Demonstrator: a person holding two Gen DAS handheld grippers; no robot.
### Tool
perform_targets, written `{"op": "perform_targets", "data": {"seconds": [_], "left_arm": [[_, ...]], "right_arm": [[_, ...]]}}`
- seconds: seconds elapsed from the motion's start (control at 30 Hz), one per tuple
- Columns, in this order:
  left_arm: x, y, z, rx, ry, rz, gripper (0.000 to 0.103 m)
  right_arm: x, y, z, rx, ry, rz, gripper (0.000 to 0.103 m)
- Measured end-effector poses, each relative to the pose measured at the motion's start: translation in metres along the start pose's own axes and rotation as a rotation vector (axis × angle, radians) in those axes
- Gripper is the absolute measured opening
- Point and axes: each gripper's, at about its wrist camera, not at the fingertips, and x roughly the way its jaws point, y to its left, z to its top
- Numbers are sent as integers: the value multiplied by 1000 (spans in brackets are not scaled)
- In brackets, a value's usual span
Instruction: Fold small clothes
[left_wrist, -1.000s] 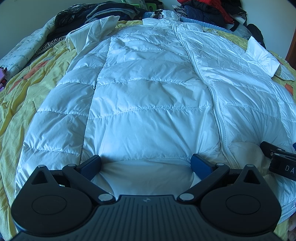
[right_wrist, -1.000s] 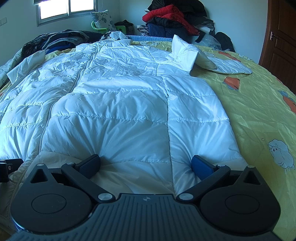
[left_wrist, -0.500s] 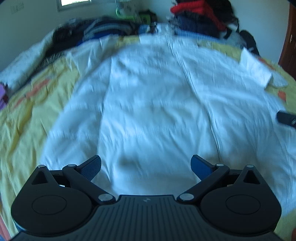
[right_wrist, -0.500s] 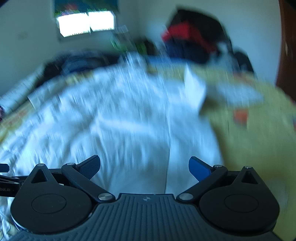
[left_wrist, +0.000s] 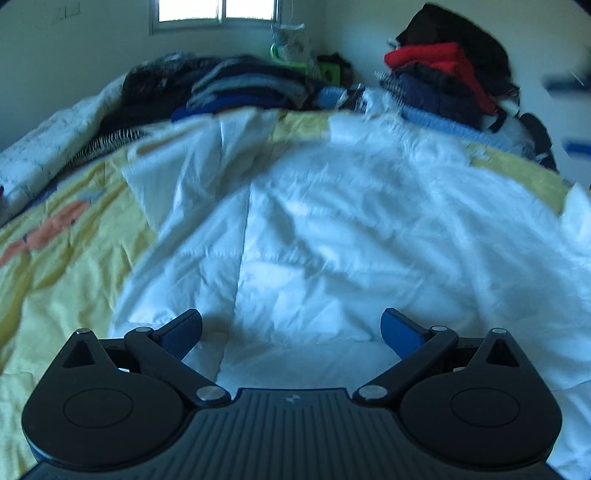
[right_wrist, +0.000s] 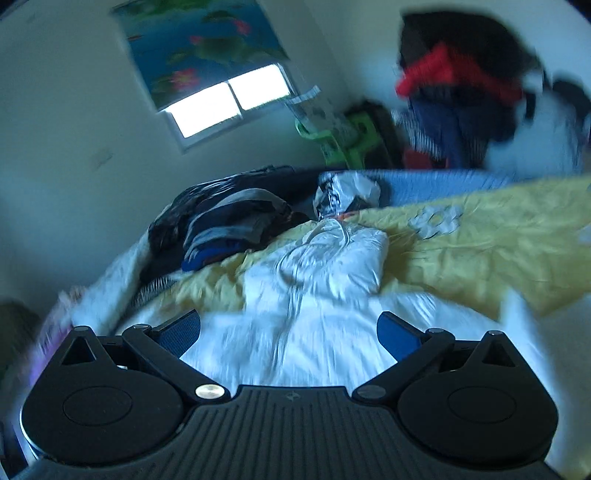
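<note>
The left hand-held gripper (left_wrist: 291, 330) sits at the bottom centre of its frame with its blue fingers (left_wrist: 400, 332) spread wide apart and nothing between them, just above the white puffer jacket (left_wrist: 332, 240), which lies spread over the yellow bedspread (left_wrist: 66, 266) and fills the middle of the view. The right hand-held gripper (right_wrist: 288, 332) is likewise wide apart and empty, tilted, with the jacket's collar end in the centre of its blurred frame. Piles of dark clothes (left_wrist: 229, 88) lie at the upper left, and a red and navy heap (left_wrist: 443, 74) at the upper right.
</note>
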Motion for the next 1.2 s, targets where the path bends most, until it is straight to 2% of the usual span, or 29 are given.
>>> {"op": "perform_targets", "data": {"seconds": [0.07,0.17,0.3,0.37,0.43,0.53,0.6,0.67,0.7,0.73,0.8,0.97,1.07,1.1,1.2], "left_arm": [[9,-2,-9,34,-10,13,103],[8,-6,-15,53,-43,24,103],[10,-1,-14,26,-34,0,103],[10,1,-13,19,-34,-8,103],[10,1,-13,15,-34,-10,103],[10,2,-13,2,-37,-18,103],[10,4,-13,-10,-40,-27,103],[10,6,-13,-21,-43,-34,103],[10,7,-13,-26,-45,-37,103],[10,8,-13,-31,-47,-40,103],[9,9,-13,-40,-49,-43,103],[8,10,-12,-51,-52,-49,103],[7,11,-13,-55,-52,-53,103],[7,12,-12,-59,-53,-55,103],[7,14,-12,-68,-55,-61,103]], "right_arm": [[47,-21,28,54,22,-24,103],[117,-52,59,90,41,-136,103],[191,-87,67,165,100,-177,103],[223,-103,69,214,137,-162,103],[248,-116,69,294,174,-116,93],[281,-125,73,388,217,26,87],[298,-121,74,374,247,66,82],[310,-117,73,347,261,81,62],[314,-118,71,357,262,91,31],[315,-120,69,374,264,105,20],[315,-123,67,385,248,124,19],[287,-104,80,281,163,140,16],[254,-63,100,89,112,140,16],[234,-43,105,-12,95,138,16],[175,4,101,-242,54,158,16]]}}
